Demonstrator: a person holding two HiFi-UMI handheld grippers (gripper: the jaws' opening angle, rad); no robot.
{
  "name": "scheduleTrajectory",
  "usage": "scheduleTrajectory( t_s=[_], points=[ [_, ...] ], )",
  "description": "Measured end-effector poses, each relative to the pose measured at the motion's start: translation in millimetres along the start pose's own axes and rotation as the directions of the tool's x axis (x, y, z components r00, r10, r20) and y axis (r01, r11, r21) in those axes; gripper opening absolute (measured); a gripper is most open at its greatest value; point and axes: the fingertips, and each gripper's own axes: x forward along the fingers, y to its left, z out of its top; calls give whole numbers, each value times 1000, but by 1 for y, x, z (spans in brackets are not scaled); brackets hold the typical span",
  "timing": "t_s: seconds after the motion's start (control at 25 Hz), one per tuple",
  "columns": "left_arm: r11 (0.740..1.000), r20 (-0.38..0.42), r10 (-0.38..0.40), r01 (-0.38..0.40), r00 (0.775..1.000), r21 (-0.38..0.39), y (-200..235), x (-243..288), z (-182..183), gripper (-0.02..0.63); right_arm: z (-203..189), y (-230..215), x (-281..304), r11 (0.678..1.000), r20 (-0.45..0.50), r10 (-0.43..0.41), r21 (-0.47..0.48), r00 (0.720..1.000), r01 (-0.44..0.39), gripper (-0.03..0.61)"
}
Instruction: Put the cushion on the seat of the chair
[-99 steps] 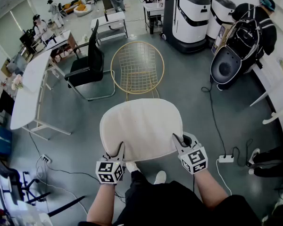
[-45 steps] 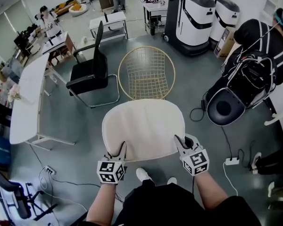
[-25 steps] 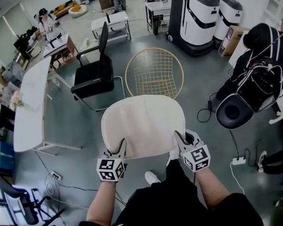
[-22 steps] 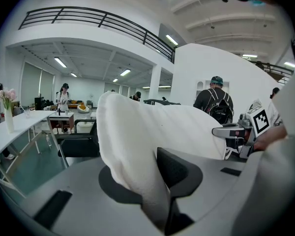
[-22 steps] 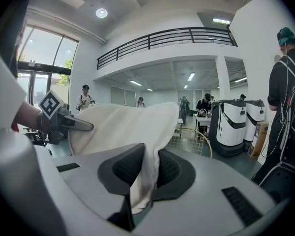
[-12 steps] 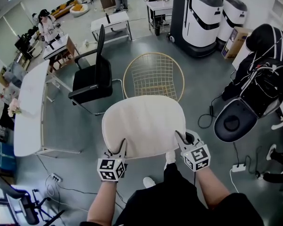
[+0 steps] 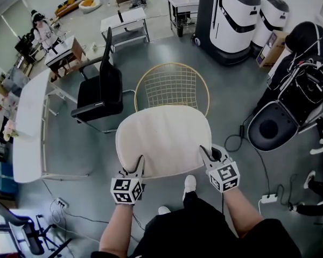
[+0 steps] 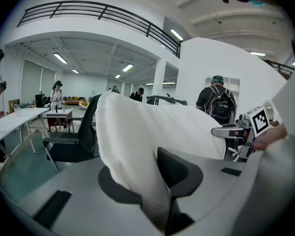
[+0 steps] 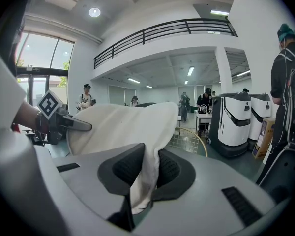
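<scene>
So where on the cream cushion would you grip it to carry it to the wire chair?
By its thin near rim, one corner per gripper, from the person's side, as the left gripper and right gripper pinch it now. The cushion is wide, flat and soft, so two spread grips should keep it level for the wire chair.
</scene>
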Motion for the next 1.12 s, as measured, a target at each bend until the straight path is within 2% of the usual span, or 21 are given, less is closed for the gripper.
scheduleTrajectory(
  t_s=[0.68,1.12],
  points=[
    [1000,-15,29,-29,999,-8,-8,116,32,132,7,-109,55,1000,-8,12,14,1000,-12,60],
    [1000,-59,16,-17,998,-8,24,165,25,151,-8,-125,99,999,-54,-25,47,998,27,60]
  ],
)
